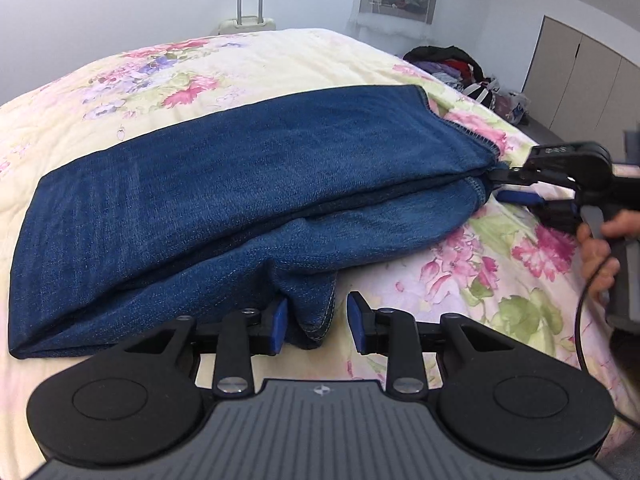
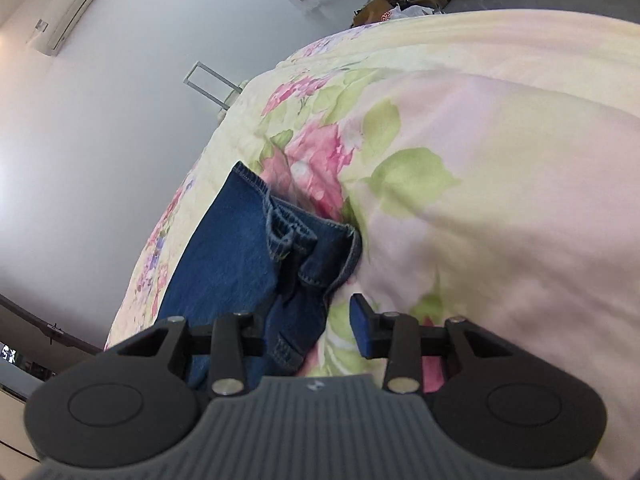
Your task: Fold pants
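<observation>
Folded blue jeans [image 1: 240, 184] lie across a floral bedspread [image 1: 440, 280]. In the left wrist view my left gripper [image 1: 319, 324] stands open at their near edge. A denim corner sits between the jaws, touching the left pad [image 1: 280, 322] and clear of the right one. My right gripper [image 1: 508, 186], held by a hand [image 1: 600, 248], is at the jeans' right end with its jaws apart. In the right wrist view the right gripper [image 2: 316, 328] is open. The waistband end of the jeans [image 2: 240, 248] covers its left finger, and bedspread shows beside the right pad [image 2: 360, 328].
A pale suitcase [image 1: 248, 20] stands past the bed's far edge. A pile of clothes and bags [image 1: 452, 66] lies on the floor at the right, near beige cupboard doors [image 1: 580, 76]. Flowered bedspread [image 2: 480, 160] spreads out to the right of the jeans.
</observation>
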A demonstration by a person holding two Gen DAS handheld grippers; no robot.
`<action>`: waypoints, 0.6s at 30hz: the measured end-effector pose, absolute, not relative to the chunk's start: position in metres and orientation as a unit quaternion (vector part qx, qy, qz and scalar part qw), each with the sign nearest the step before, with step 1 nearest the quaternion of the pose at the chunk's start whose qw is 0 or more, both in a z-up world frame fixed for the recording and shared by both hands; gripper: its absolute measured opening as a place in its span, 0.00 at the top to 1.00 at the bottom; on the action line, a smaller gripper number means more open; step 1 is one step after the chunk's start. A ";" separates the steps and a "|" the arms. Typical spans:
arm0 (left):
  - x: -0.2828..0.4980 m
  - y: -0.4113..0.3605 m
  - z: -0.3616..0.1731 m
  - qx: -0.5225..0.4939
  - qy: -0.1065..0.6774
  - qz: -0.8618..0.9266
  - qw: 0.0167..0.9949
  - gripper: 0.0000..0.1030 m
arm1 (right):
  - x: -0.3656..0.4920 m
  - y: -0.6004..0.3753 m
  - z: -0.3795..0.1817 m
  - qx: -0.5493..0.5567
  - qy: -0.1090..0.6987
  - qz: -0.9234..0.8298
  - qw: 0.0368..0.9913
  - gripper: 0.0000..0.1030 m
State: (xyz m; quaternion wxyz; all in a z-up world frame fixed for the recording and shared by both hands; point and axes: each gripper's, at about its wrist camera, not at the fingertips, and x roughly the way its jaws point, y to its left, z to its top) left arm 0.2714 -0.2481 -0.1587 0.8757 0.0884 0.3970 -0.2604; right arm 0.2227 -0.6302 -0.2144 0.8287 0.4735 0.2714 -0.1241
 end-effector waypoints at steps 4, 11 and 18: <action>0.275 -0.245 -0.158 0.086 0.406 -0.255 0.874 0.87 | 0.247 -0.640 -0.226 0.474 0.280 -0.109 0.828 0.89; 0.271 -0.245 -0.178 0.090 0.441 -0.273 0.850 0.93 | 0.258 -0.638 -0.196 0.365 0.274 -0.130 0.880 0.95; 0.269 -0.240 -0.176 0.076 0.460 -0.282 0.839 0.93 | 0.261 -0.641 -0.215 0.362 0.301 -0.143 0.871 0.95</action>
